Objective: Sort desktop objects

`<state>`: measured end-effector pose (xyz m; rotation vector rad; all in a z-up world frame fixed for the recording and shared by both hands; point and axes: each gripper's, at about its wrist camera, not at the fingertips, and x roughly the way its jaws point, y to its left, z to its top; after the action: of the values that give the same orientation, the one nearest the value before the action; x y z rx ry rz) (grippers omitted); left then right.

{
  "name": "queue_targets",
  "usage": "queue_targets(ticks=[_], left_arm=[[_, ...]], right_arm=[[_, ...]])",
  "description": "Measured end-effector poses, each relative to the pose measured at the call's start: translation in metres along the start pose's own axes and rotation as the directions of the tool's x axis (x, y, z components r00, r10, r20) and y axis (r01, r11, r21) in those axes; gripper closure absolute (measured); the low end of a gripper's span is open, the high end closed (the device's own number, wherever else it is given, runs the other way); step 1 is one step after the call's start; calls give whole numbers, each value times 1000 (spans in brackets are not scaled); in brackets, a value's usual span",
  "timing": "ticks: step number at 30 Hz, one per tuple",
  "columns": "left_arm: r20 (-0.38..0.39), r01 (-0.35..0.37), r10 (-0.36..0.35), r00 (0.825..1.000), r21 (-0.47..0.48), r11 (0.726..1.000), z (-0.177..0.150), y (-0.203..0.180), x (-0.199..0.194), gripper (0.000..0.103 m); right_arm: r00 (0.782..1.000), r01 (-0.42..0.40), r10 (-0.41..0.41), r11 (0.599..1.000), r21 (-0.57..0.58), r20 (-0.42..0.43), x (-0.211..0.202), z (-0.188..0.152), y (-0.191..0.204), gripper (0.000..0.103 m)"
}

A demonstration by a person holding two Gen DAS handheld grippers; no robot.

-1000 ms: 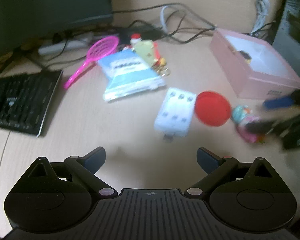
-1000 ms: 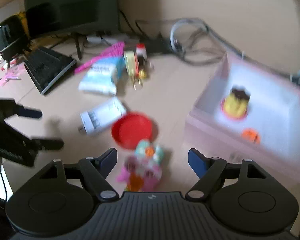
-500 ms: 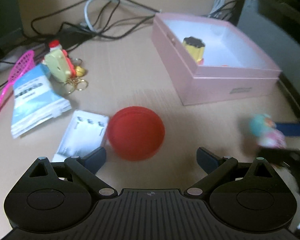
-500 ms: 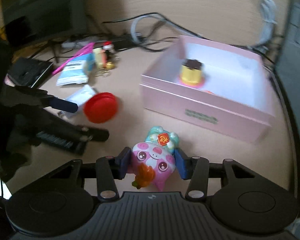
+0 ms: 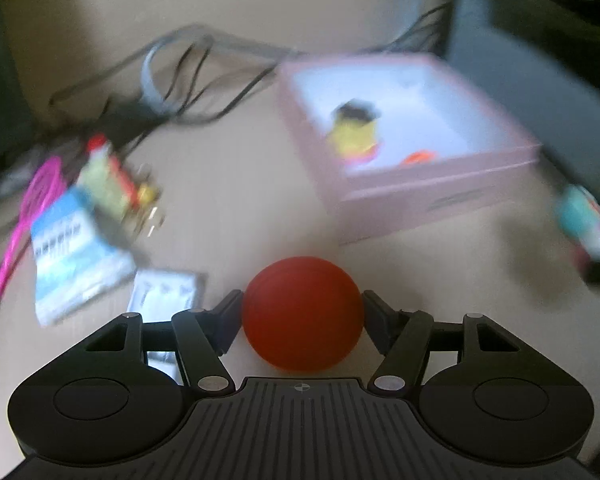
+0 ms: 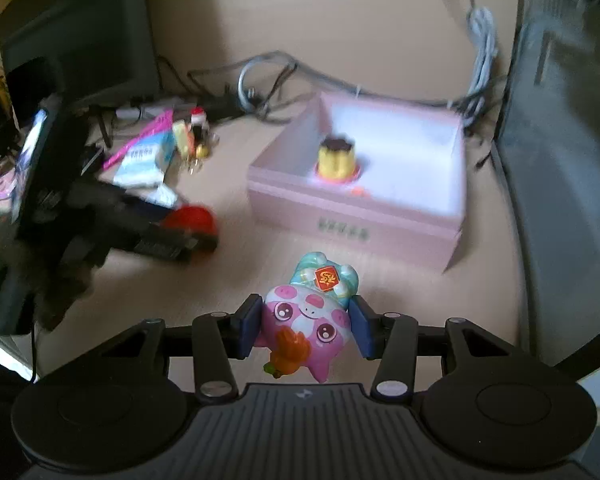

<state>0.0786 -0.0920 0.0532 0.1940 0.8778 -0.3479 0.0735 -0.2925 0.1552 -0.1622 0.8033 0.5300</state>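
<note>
Between the left gripper's point(image 5: 302, 314) fingers sits the red disc point(image 5: 302, 314), a round, lid-like piece low over the tan desk point(image 5: 228, 184); the jaws are closing at this moment and the pads already meet its rim on both sides. It looks like hard, smooth plastic — light and stiff, but curved where the pads bear, so I judge it could squirt out unless the hold stays across its widest line. The right gripper point(image 6: 303, 326) is clamped on the pink toy figure point(image 6: 306, 320), blue pads flat against the cheeks of its head, with the teal body pointing away toward the pink box point(image 6: 352, 216). That toy seems a hollow, glossy moulding: light, rigid, a little slippery, and its small orange carrot looks like the part most likely to snap — the broad head is the sensible place to hold it. Inside the box a yellow pudding toy point(image 6: 336, 156) already stands. A blue packet point(image 5: 72, 256) and a pink racket point(image 5: 32, 208) lie well apart to the left, blurred.
</note>
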Motion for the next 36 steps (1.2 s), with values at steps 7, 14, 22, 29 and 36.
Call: queue_targets(ticks=[7,14,22,29,36], left_arm=[[253,45,-93,963,192,980,71,-42,-38,34],[232,22,-74,970,219,975,126,-54,20,28],[131,-4,-8,991,92,996,94,-5,28,8],[-8,-204,204,979,13,979,14,58,30,7],[-51,-225,222,974,-83,971,-13,94,31,8]], right_arm=[[973,129,-127,992,-2,195,-20,76,-32,56],[962,132,-147,988,79,230,26,143,-74,55],[981,144,-152,987,75,117,80,152,-70,51],[990,101,-101,995,4,97,77,148,-21,45],[996,47,-41,996,-70,77,77,141,30,42]])
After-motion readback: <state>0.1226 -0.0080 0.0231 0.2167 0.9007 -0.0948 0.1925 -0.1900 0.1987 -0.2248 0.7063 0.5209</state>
